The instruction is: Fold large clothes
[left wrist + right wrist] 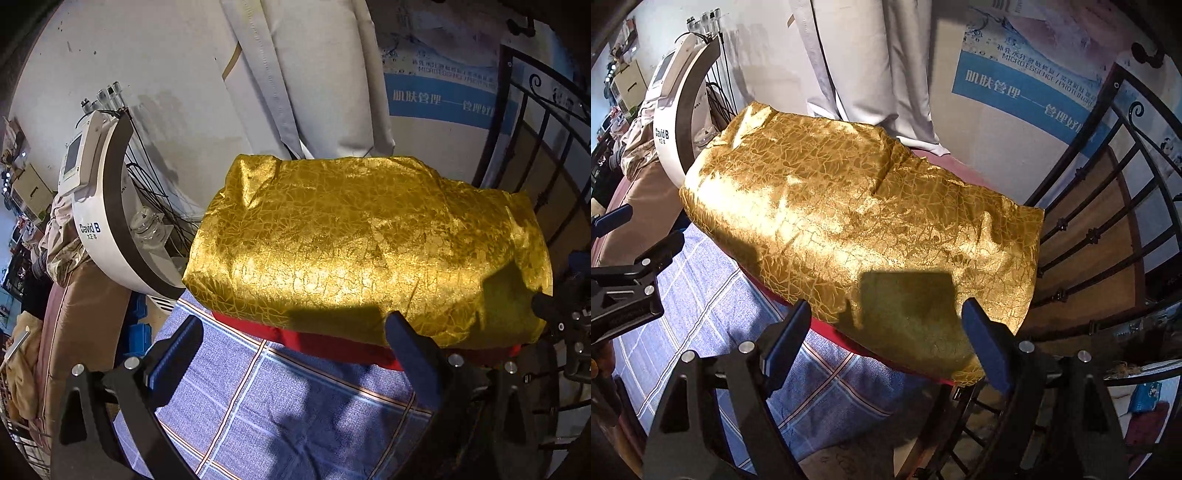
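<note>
A shiny gold garment (362,243) lies folded in a wide rectangle on a blue checked sheet (266,398), with a red lining edge (317,341) showing along its near side. It also shows in the right wrist view (857,229). My left gripper (295,336) is open and empty, hovering just short of the garment's near edge. My right gripper (886,325) is open and empty over the garment's near right corner. The right gripper shows at the right edge of the left wrist view (565,317).
A white "David B" machine (99,221) with cables stands at the left of the bed. A black metal bed frame (1100,236) curves along the right. Pale cloth (306,74) hangs on the wall behind. A poster (1027,92) sits at back right.
</note>
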